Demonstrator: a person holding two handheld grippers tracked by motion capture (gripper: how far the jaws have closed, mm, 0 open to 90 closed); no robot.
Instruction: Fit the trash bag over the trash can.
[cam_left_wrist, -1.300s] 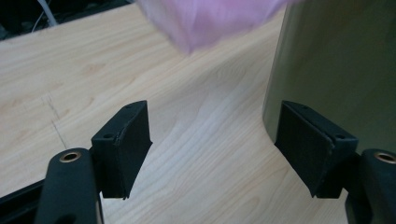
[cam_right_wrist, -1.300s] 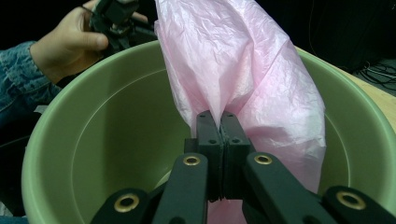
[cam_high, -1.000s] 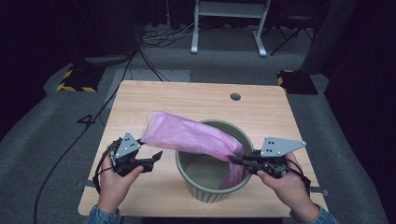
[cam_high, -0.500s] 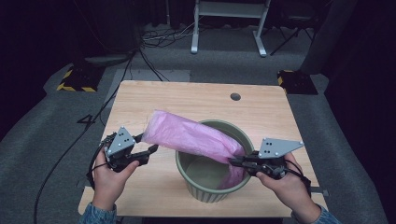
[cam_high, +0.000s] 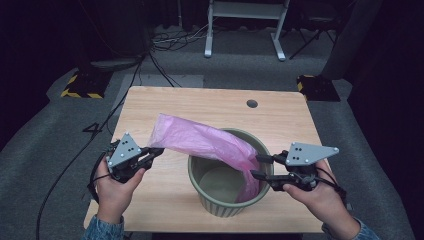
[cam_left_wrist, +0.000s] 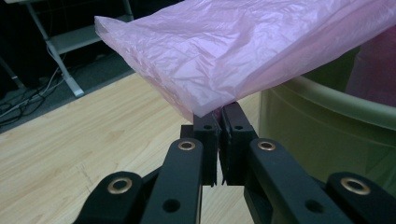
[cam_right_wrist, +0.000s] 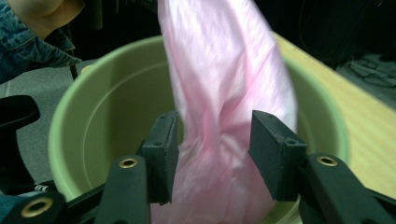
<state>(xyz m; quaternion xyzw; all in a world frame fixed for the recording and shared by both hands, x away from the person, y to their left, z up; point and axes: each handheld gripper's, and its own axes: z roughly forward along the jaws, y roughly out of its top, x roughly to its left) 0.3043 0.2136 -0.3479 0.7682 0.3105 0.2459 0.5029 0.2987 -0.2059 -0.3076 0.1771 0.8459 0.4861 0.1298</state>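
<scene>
A pink plastic bag (cam_high: 205, 141) stretches from the left over a green ribbed bin (cam_high: 225, 202) and hangs down inside the bin's right wall. My left gripper (cam_high: 156, 151) is shut on the bag's left corner (cam_left_wrist: 205, 109), left of the bin (cam_left_wrist: 327, 126). At the bin's right rim my right gripper (cam_high: 257, 166) stands open, its jaws on either side of the hanging bag (cam_right_wrist: 224, 116) without pinching it. The bin (cam_right_wrist: 93, 121) gapes below.
The bin stands near the front edge of a wooden table (cam_high: 210, 105) with a round cable hole (cam_high: 252, 103) at the back right. Cables (cam_high: 165, 42) and a white metal stand (cam_high: 245, 15) sit on the grey floor behind.
My left gripper has drawn the bag's corner leftward, away from the bin, stretching the bag longer. The right gripper has stayed at the bin's right rim.
</scene>
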